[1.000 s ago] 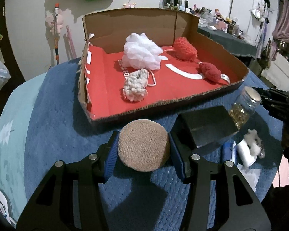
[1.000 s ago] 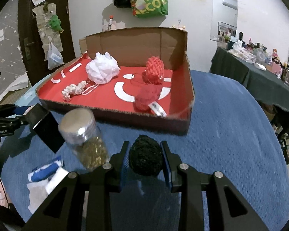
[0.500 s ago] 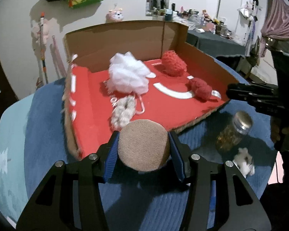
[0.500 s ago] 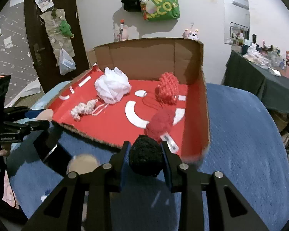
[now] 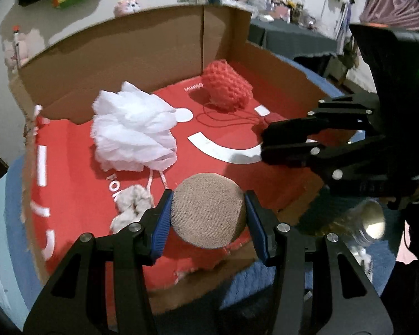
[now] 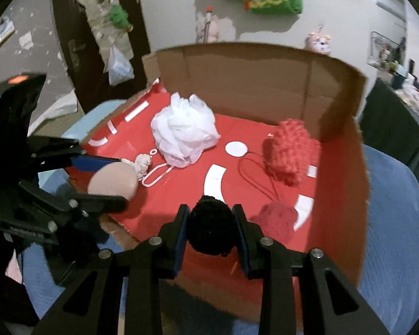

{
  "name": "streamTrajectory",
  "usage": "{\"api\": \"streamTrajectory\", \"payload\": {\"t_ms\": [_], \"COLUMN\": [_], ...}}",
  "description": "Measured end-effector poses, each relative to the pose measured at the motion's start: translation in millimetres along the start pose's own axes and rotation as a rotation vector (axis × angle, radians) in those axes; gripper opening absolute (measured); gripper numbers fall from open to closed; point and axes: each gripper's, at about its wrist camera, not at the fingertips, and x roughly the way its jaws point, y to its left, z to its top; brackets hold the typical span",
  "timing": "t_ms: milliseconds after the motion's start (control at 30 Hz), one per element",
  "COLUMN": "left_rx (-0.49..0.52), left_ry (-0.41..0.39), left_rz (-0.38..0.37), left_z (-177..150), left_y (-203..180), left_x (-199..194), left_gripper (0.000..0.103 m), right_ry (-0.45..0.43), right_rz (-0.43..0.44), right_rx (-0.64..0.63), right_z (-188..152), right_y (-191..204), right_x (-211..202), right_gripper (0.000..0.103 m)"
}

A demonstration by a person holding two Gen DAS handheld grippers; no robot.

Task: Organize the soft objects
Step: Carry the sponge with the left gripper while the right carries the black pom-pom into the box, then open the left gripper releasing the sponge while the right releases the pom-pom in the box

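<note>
My left gripper (image 5: 208, 215) is shut on a round tan pad (image 5: 208, 210), held over the front edge of the red-floored cardboard box (image 5: 153, 55). My right gripper (image 6: 211, 230) is shut on a black fuzzy ball (image 6: 211, 230), also above the box's front edge (image 6: 265, 75). Inside the box lie a white mesh pouf (image 5: 132, 134), a cream knitted piece (image 5: 132, 203), a red knitted scrubber (image 5: 227, 88) and a dark red yarn ball (image 6: 275, 219). In the right wrist view the tan pad (image 6: 113, 180) and left gripper (image 6: 97, 180) show at the left.
The box sits on a blue cloth (image 6: 399, 223) over a round table. A glass jar with a metal lid (image 5: 371, 223) stands to the right of the box front. The right gripper's black body (image 5: 335, 145) reaches in from the right in the left wrist view.
Both grippers have moved forward from over the blue cloth to above the box's front edge, each still holding its object. The jar and black block have slid out of the foreground.
</note>
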Motion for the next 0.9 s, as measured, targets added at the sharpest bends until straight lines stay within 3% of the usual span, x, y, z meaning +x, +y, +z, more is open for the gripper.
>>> {"api": "streamTrajectory", "payload": {"t_ms": [433,733,900], "left_rx": [0.017,0.028,0.037], "left_ry": [0.102,0.104,0.100], "left_rz": [0.004,0.014,0.014], "left_z": [7,9,9], "left_y": [8,8,5], "left_x": [34,39,41], "left_gripper": [0.048,0.049,0.054], "right_ry": [0.156,0.164,0.164], "right_rz": [0.035,0.032,0.026], "right_rx": [-0.050,-0.050,-0.061], "right_z": [11,9,8], "right_y": [0,1,2], "right_x": [54,60,58], "right_gripper": [0.033,0.034,0.034]}}
